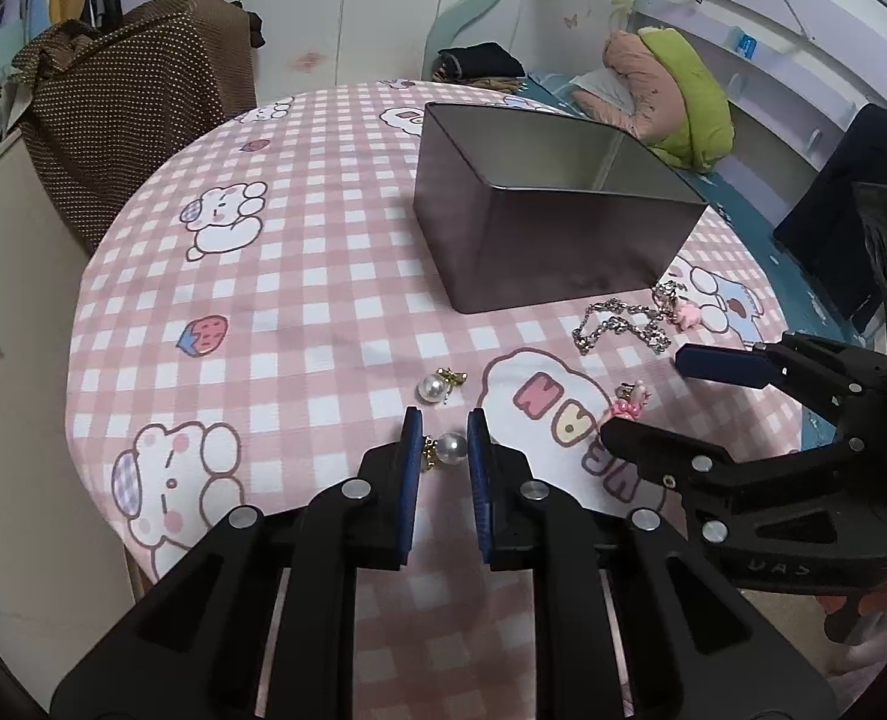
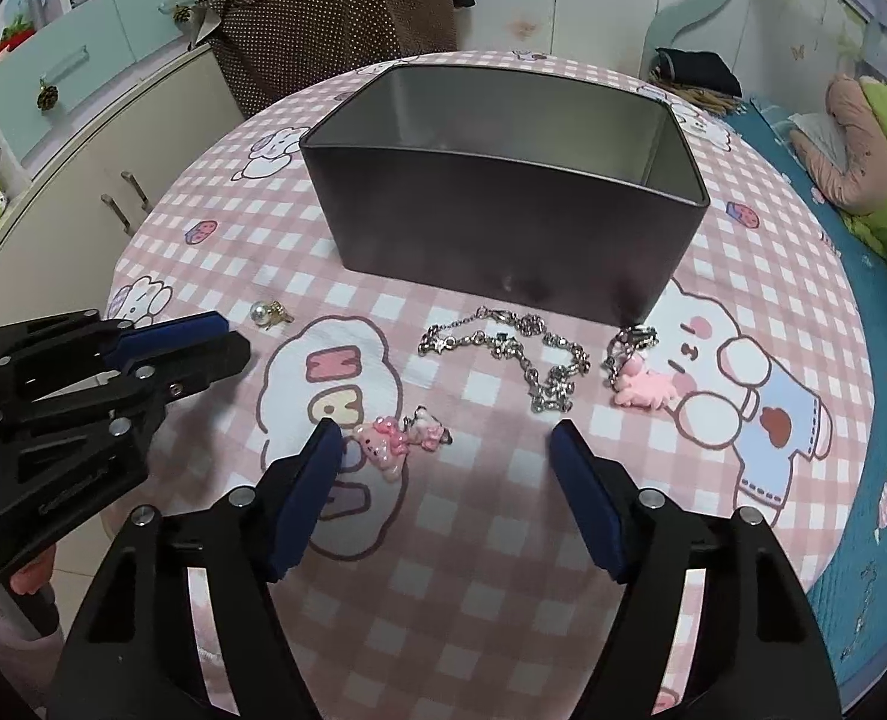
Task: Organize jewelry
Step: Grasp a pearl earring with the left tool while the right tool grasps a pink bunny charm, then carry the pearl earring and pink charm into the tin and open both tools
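A dark metal tin stands open on the round table; it also shows in the right wrist view. My left gripper is nearly closed around a pearl earring lying between its pads, with small gaps each side. A second pearl earring lies just beyond; it also shows in the right wrist view. My right gripper is open wide above the cloth, with a pink charm by its left pad. A silver chain and a pink charm on a clasp lie before the tin.
The table wears a pink checked cloth with cartoon prints. A chair draped in brown dotted fabric stands behind it. White cabinets are at the left, and a bed with pillows at the right.
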Available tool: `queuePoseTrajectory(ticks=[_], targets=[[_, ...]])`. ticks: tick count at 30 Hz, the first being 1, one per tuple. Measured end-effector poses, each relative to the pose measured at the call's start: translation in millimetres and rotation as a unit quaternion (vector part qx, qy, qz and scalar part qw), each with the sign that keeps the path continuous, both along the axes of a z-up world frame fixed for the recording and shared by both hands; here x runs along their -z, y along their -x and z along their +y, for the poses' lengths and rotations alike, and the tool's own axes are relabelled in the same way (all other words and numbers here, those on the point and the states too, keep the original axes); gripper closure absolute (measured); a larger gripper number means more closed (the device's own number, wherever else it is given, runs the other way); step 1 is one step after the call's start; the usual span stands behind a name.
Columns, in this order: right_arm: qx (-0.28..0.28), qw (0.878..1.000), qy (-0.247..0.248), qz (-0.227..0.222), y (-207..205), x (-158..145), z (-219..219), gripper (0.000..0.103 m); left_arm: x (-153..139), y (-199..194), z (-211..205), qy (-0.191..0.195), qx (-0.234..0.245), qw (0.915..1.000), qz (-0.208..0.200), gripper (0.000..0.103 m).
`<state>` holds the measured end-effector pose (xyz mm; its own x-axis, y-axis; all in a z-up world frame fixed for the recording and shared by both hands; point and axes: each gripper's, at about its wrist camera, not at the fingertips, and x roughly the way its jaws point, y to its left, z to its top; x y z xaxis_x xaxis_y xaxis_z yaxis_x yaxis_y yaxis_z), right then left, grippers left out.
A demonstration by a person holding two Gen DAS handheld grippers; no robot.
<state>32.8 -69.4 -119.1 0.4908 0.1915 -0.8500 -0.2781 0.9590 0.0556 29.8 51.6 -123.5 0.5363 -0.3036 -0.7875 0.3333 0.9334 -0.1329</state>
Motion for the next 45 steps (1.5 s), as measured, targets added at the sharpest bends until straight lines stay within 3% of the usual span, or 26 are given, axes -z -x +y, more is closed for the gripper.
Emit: queuePoseTrajectory(ticks=[3, 7, 8, 17, 26, 45], targets=[[-0.008, 1.0, 0.009, -0.012, 0.4, 0.1, 3.6, 0.049, 1.0, 0.1, -0.3, 0.001, -0.002, 1.0, 0.002, 0.088], [-0.018, 1.0, 0.013, -0.019, 1.1, -0.8, 2.8, 0.081, -0.2, 1.0, -1.0, 0.007, -0.001, 1.0, -0.001, 0.088], [-0.021, 0.999, 0.016, -0.021, 1.7, -0.8, 2.8, 0.086, -0.8, 1.2, -1.3, 0.007, -0.001, 1.0, -0.003, 0.088], [-0.005, 1.0, -0.022, -0.008, 3.3, -6.3, -15.7, 0.086, -7.6, 4.0, -4.3, 0.012, 0.001, 0.9998, -0.014, 0.089], [0.004, 0.999, -0.023, -0.025, 7.0, -19.9, -25.5, 0.086, -19.8, 3.0, -12.4, 0.017, 0.004, 0.9994, -0.029, 0.089], [0.027, 0.992, -0.038, -0.114, -13.8, -81.0, -58.5, 0.086, -76.5, -15.4, -38.7, 0.026, 0.003, 0.9955, -0.092, 0.089]])
